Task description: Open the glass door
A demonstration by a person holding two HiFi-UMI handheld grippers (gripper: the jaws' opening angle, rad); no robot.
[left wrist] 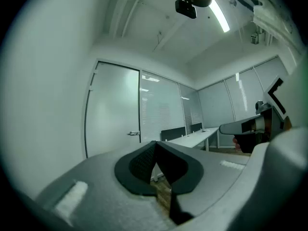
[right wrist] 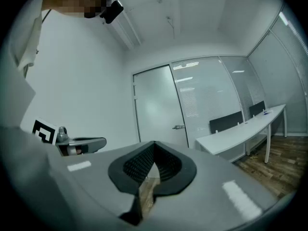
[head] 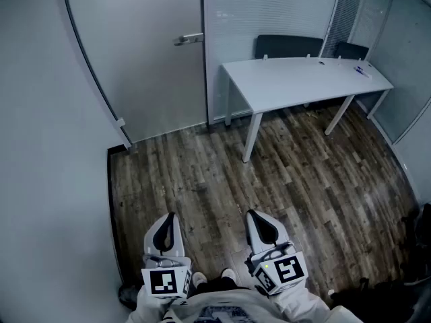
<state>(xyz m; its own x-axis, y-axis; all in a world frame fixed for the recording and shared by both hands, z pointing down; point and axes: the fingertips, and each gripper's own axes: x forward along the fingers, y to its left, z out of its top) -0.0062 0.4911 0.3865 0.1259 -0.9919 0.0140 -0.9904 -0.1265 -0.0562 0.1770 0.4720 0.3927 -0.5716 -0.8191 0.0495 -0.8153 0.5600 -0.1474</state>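
The frosted glass door (head: 141, 59) stands closed at the far left of the room, its metal lever handle (head: 190, 39) on its right edge. In the head view my left gripper (head: 171, 216) and right gripper (head: 251, 213) are side by side low over the wood floor, far short of the door. Both point level towards it, jaws shut with nothing between them. The left gripper view has its shut gripper (left wrist: 155, 144) in front, the door (left wrist: 113, 109) and handle (left wrist: 134, 133) well beyond. The right gripper view has its shut gripper (right wrist: 154, 144) below the distant door (right wrist: 156, 105) and handle (right wrist: 178, 127).
A long white table (head: 303, 79) stands right of the door, two dark chairs (head: 288, 46) behind it against a glass partition with blinds (head: 269, 12). A plain white wall (head: 47, 147) runs along the left. Wood floor (head: 202, 180) lies between me and the door.
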